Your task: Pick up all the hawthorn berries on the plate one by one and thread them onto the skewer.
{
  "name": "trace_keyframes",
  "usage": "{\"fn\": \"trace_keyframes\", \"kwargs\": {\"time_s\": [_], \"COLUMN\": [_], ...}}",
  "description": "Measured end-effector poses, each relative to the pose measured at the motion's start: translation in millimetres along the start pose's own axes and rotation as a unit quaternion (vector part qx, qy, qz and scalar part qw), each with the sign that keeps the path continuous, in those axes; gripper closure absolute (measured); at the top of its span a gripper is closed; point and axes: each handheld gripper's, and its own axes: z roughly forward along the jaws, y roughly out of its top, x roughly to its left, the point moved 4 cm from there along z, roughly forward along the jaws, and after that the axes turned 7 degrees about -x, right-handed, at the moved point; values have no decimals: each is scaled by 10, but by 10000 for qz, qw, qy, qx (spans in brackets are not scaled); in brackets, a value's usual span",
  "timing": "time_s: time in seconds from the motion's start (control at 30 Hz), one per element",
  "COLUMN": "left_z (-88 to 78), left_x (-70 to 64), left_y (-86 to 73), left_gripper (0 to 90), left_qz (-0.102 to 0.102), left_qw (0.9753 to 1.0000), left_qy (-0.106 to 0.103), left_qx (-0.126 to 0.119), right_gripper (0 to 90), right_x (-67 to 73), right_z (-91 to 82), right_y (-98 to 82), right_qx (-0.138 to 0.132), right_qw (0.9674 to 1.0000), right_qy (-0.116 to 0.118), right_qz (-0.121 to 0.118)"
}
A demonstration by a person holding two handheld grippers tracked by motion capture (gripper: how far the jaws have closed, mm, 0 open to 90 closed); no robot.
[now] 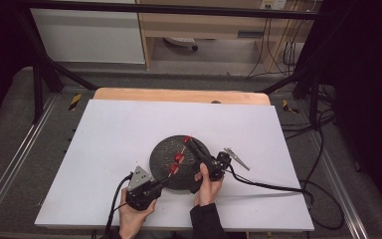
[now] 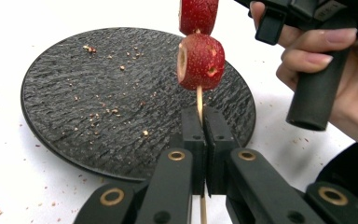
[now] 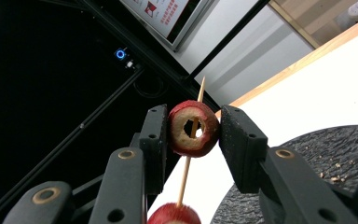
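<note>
A thin wooden skewer (image 2: 199,100) threaded with red hawthorn fruits is held over a round black plate (image 1: 161,152) that sits on the white counter (image 1: 114,129), a little toward five o'clock from the counter's middle. In the high view the skewer runs from about seven o'clock up to one o'clock across the plate's right half.

The left gripper (image 1: 163,185) comes in from seven o'clock of the plate, its jaws pressed together on the bare lower end of the skewer; in the left gripper view the stick passes between the two black pads and pokes out below them. Just above the pads sits a cored fruit (image 2: 200,61), and another fruit (image 2: 198,15) is threaded beyond it at twelve o'clock.

The right gripper (image 3: 193,130) reaches from four o'clock of the plate toward its one o'clock rim. Its jaws pinch the top fruit (image 3: 192,128) from both sides; the hollow core faces the camera with the skewer running through it, and the skewer's pointed tip (image 3: 202,86) sticks out above.

Reddish crumbs (image 2: 112,111) are scattered over the plate's textured surface and on the counter beside it.
</note>
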Motion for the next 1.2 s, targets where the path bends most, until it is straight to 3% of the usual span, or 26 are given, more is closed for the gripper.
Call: {"fn": "trace_keyframes", "kwargs": {"time_s": [0.27, 0.5, 0.67, 0.8, 0.9, 1.03, 1.2], "left_z": [89, 88, 39, 1, -19, -39, -75], "left_x": [-5, 21, 100, 151, 168, 185, 224], "left_y": [91, 83, 60, 54, 48, 41, 31], "left_gripper": [884, 884, 885, 884, 885, 884, 884], "left_qz": [10, 41, -26, -32, -23, -9, 7], "left_qw": [10000, 10000, 10000, 10000, 10000, 9999, 9999], "left_qy": [6, -31, -37, -43, -69, -84, -74], "left_qx": [-36, -1, -9, 11, 30, 58, 93], "right_gripper": [631, 619, 511, 404, 302, 189, 80], "right_x": [8, 8, 36, 41, 15, -32, -131], "right_z": [-23, -36, -50, -52, -64, -95, -153], "right_y": [-30, -35, 38, 109, 135, 159, 194], "right_qx": [91, 219, 415, 763, 1165, 1614, 2221], "right_qw": [10000, 9996, 9979, 9935, 9863, 9737, 9517], "right_qy": [23, -9, -48, -105, -176, -259, -382], "right_qz": [-16, -169, -504, -834, -1152, -1589, -2086]}}
